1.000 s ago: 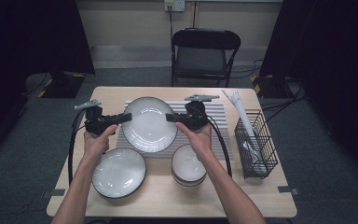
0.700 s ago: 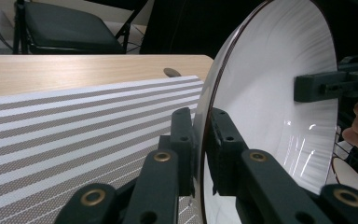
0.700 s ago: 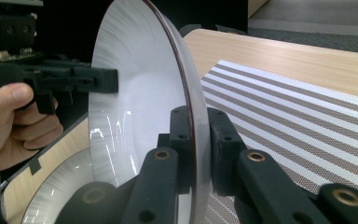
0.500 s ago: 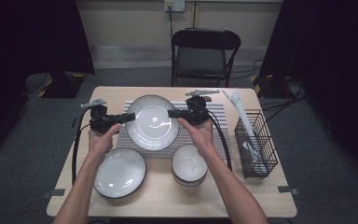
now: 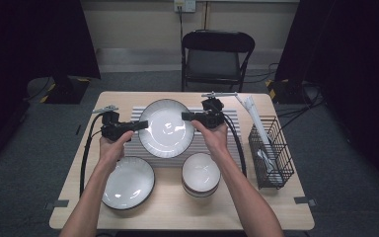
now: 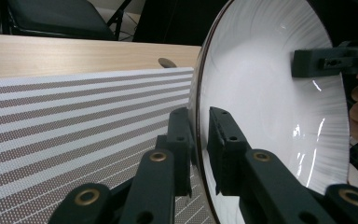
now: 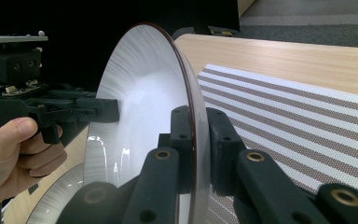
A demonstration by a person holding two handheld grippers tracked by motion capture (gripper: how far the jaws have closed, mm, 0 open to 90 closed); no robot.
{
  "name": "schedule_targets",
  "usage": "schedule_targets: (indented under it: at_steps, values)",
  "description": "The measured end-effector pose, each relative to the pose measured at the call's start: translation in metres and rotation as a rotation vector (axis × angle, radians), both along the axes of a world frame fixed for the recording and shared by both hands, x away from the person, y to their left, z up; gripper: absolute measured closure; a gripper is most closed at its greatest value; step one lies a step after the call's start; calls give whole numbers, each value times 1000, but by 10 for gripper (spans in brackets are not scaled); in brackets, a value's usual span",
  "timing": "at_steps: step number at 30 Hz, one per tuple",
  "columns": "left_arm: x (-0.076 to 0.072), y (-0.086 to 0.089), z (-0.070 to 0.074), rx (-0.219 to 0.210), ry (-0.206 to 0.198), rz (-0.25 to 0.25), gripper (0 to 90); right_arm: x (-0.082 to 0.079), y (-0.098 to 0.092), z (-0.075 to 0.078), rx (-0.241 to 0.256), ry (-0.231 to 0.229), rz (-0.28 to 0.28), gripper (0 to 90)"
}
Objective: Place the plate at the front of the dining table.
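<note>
The large white plate (image 5: 166, 128) is being held above the striped mat (image 5: 138, 148) in the far middle of the table (image 5: 177, 212), gripped at its two opposite rims. The left gripper (image 5: 139, 125) is clamping the plate's left rim, and in the left gripper view (image 6: 198, 149) its two jaws are standing narrowly on either side of the dark edge. The right gripper (image 5: 185, 116) is pinching the right rim in the same way, as the right gripper view (image 7: 196, 149) is showing. Compared with half a second earlier, the plate is sitting a little farther from the person and a little to the right, and both hands are reaching farther over the mat. Near the person, a second plate (image 5: 128, 182) is lying at the left and a stack of bowls (image 5: 201, 174) just right of it, both in the same places as before. A wire basket (image 5: 271, 148) holding cutlery is standing at the right edge, and a black chair (image 5: 217, 54) is standing beyond the table.
</note>
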State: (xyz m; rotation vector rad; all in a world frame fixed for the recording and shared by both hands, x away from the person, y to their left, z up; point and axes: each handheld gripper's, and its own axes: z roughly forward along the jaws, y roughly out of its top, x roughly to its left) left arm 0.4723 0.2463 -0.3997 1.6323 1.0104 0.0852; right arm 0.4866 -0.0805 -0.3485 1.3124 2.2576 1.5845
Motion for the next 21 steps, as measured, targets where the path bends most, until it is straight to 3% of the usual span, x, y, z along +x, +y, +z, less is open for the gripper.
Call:
schedule_targets:
  at_steps: [6, 10, 16, 21]
  values:
    - [2, -1, -5, -2, 18, -3, 755, 3, 1, -3, 0, 10, -13, 828]
    - [3, -1, -9, 17, 43, -1, 725, 7, 0, -5, -13, 19, -27, 829]
    - [4, -3, -11, 36, 48, 4, 702, 13, -1, -11, -3, 40, -50, 830]
    - [5, -2, -16, 27, 66, 11, 687, 16, 0, -14, -8, 47, -54, 831]
